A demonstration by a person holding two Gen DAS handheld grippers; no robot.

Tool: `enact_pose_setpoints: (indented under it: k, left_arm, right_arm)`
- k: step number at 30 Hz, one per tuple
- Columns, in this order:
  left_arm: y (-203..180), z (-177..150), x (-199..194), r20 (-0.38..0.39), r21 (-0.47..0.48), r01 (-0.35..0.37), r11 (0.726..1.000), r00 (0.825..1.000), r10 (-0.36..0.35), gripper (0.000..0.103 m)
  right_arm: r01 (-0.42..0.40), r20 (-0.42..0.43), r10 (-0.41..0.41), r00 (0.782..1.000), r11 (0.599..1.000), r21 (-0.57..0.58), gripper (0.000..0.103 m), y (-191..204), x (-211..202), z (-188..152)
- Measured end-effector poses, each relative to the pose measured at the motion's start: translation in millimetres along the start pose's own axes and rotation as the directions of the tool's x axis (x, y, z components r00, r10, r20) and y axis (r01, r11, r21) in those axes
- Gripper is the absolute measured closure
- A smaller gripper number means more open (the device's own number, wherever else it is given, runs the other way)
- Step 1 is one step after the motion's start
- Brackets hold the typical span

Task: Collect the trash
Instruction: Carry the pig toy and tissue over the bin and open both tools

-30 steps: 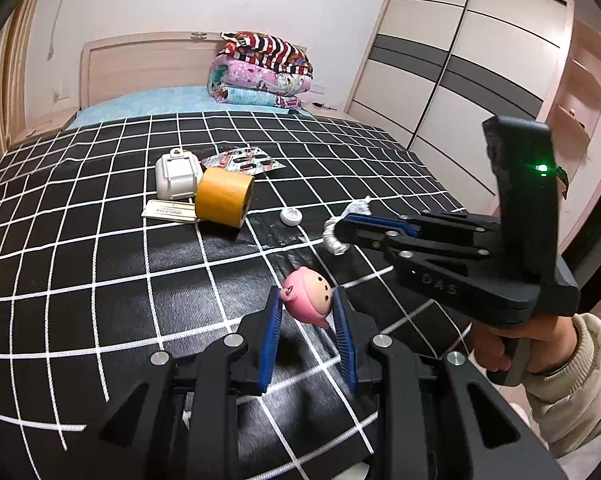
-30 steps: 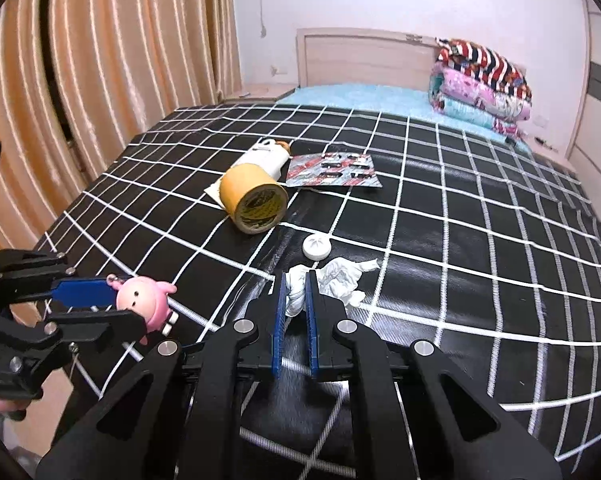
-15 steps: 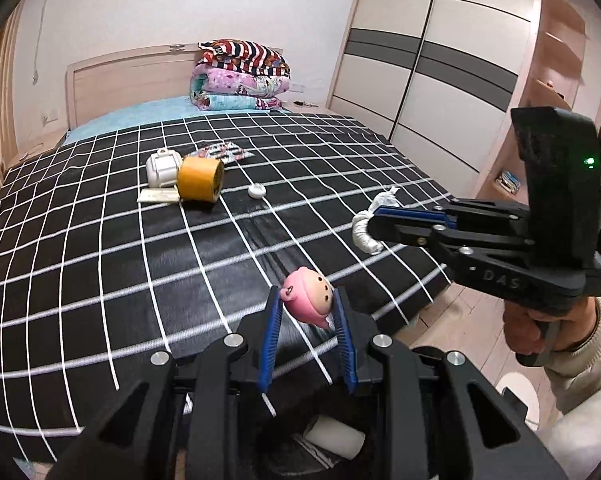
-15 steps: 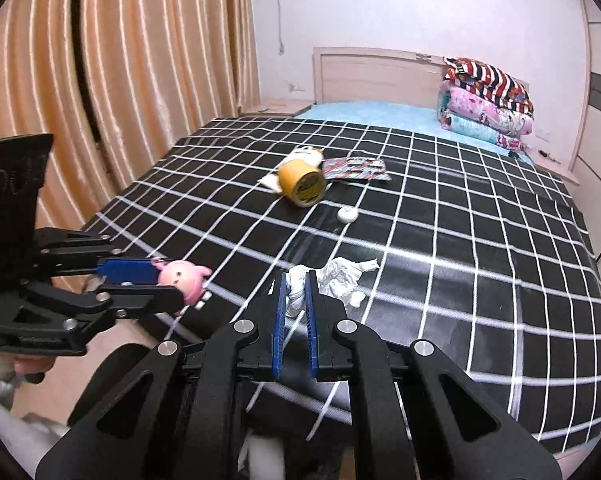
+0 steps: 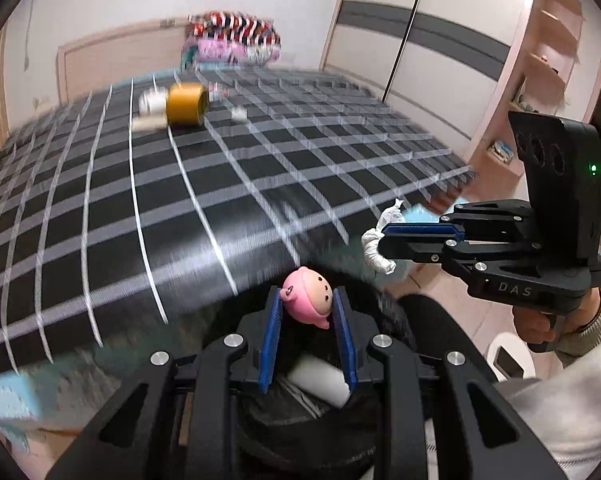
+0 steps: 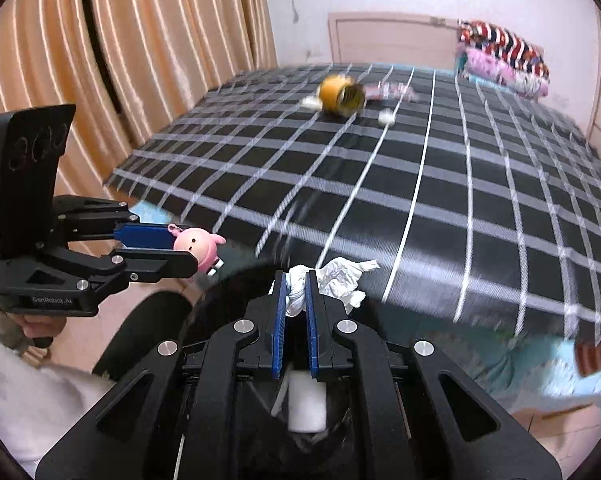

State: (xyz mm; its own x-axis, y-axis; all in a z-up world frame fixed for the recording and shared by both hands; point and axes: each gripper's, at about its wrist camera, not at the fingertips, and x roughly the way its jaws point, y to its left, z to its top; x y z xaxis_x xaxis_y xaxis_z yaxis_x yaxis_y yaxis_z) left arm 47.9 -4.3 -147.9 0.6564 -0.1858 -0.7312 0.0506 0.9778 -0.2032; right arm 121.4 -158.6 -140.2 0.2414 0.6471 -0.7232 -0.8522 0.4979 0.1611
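Tissue [image 6: 332, 280] pinched in right hand-held gripper [image 6: 295, 300]; left hand-held gripper [image 5: 307, 312] clamps pink toy [image 5: 308, 304].

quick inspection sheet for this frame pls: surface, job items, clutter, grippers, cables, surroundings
Surface: bed with black checked cover, motion-blurred.
Job's things: pink toy in left gripper; crumpled tissue in right gripper; both over a black bin holding a white object.
Clutter: tape roll, white cap, packet, blurred.
Grippers: both shut on their loads.
Cables: nothing seen.
Surroundings: curtains, wardrobe, folded blankets.
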Motion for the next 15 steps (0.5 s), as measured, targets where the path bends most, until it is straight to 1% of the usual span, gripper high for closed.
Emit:
enact_pose_setpoints:
  k: [3, 5, 7, 12, 15]
  left_arm:
    - [1.8, -15.1, 14.7, -0.055, -0.016, -0.009, 1.0, 0.998, 0.008, 0.078]
    - [4.0, -27.5, 28.2, -0.1, -0.027, -0.025, 0.999, 0.995, 0.022, 0.078]
    - [6.0, -35.7, 38.0, -0.131, -0.037, -0.024, 0.999, 0.991, 0.019, 0.078]
    - [9.7, -53.0, 62.2, -0.206, -0.037, -0.046, 0.998, 0.978, 0.038, 0.078]
    - [13.2, -60.3, 68.6, -0.233, -0.042, -0.055, 0.998, 0.972, 0.044, 0.078]
  right_arm:
    - [-0.011, -0.058, 0.013, 0.998, 0.999, 0.034, 0.093, -4.3, 15.3, -16.9]
    - [-0.013, -0.096, 0.018, 0.995, 0.999, 0.052, 0.093, -6.7, 25.7, -28.1]
    - [-0.019, -0.125, 0.028, 0.992, 0.997, 0.068, 0.093, -8.4, 34.7, -36.9]
    - [-0.009, -0.175, 0.023, 0.984, 0.997, 0.08, 0.093, -7.9, 50.7, -49.0]
    - [-0.004, -0.207, 0.023, 0.978, 0.996, 0.091, 0.093, -8.8, 60.1, -56.2]
